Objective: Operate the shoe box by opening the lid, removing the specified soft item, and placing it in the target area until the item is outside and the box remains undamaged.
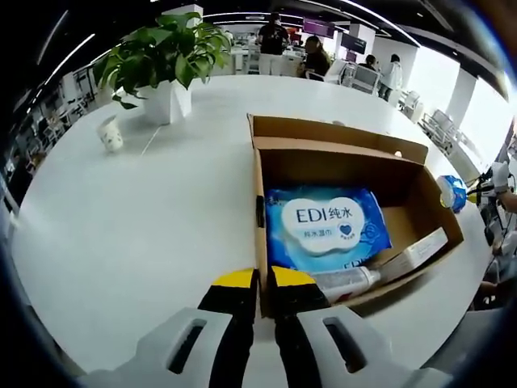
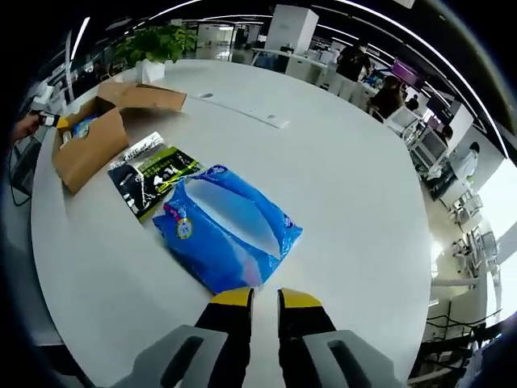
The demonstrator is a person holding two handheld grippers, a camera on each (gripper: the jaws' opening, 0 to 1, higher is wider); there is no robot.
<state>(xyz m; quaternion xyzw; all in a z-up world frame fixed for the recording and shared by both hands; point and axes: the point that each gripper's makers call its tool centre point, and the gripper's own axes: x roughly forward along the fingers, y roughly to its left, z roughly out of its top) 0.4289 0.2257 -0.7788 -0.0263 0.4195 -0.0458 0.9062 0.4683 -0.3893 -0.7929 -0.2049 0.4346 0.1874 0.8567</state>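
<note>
Shoe box (image 1: pixel 339 162) sits open on the white table (image 1: pixel 129 210), a blue wipes pack (image 1: pixel 327 226) inside. Left gripper (image 1: pixel 264 281) pinches the box's near wall. Right gripper (image 2: pixel 265 299), jaws nearly closed and empty, hovers by a blue bag (image 2: pixel 226 230).

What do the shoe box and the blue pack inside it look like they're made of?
The shoe box looks like plain brown cardboard, matte, with raw folded edges at the open lid. The blue pack seems to be soft glossy plastic film: it wrinkles and catches the light, with a printed label.
</note>
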